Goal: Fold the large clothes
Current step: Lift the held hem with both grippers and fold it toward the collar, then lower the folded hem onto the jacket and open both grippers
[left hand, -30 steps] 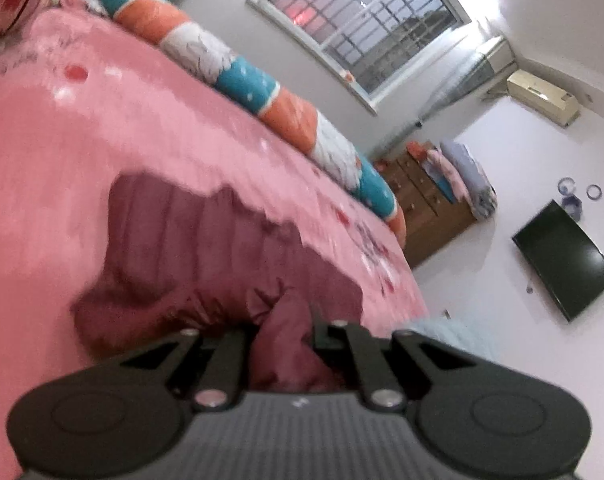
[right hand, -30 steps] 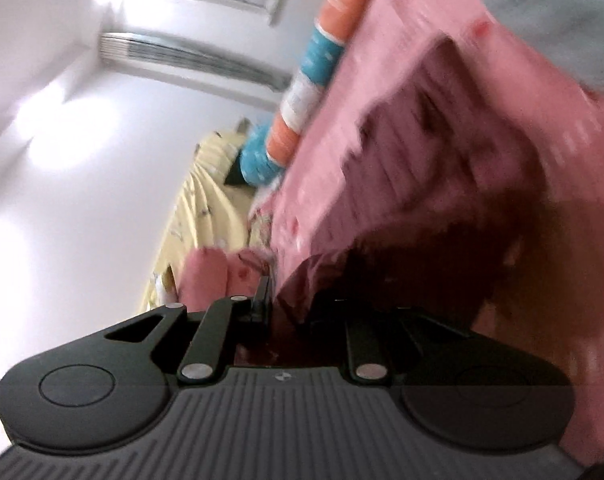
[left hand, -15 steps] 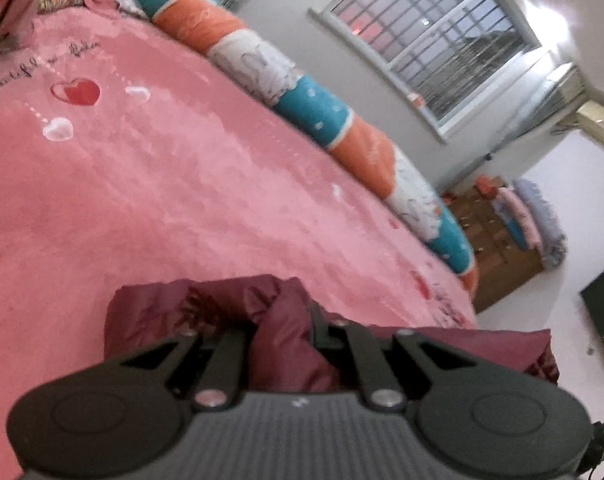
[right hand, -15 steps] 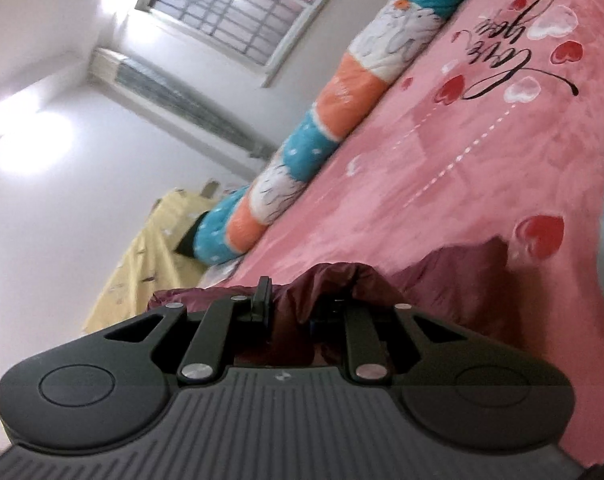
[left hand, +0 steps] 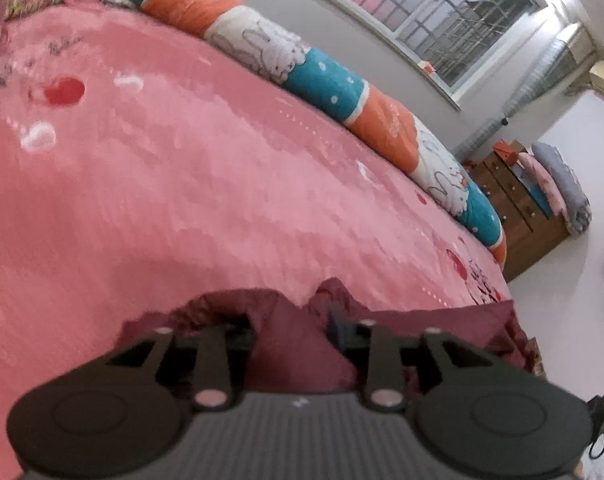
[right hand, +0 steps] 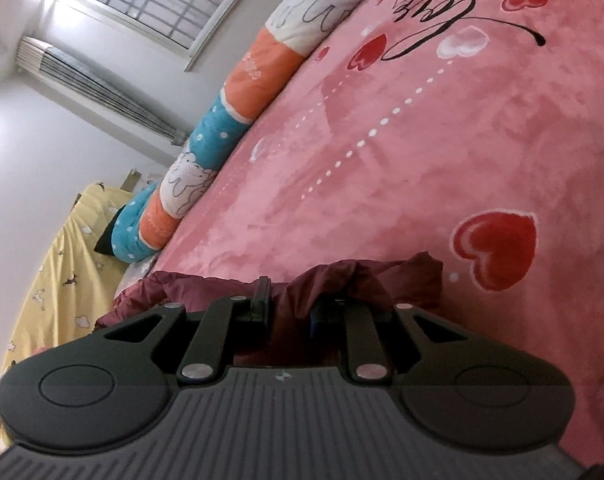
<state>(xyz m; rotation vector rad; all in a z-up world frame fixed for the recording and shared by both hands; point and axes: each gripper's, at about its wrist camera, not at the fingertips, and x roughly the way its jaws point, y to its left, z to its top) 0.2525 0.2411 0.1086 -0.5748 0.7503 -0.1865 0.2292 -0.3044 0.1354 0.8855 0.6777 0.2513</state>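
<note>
1. The maroon garment is being laid bunched along the near edge of the pink bedspread.
2. The left gripper has just been opening; its jaws are being loosened around a fold.
3. Maroon cloth is being pinched by the right gripper.

The left tool points downward at the maroon garment; its jaws have just been opening, with a fold of cloth between them. The right tool, also tilted down at the garment, pinches a bunched fold with jaws nearly closed.
</note>
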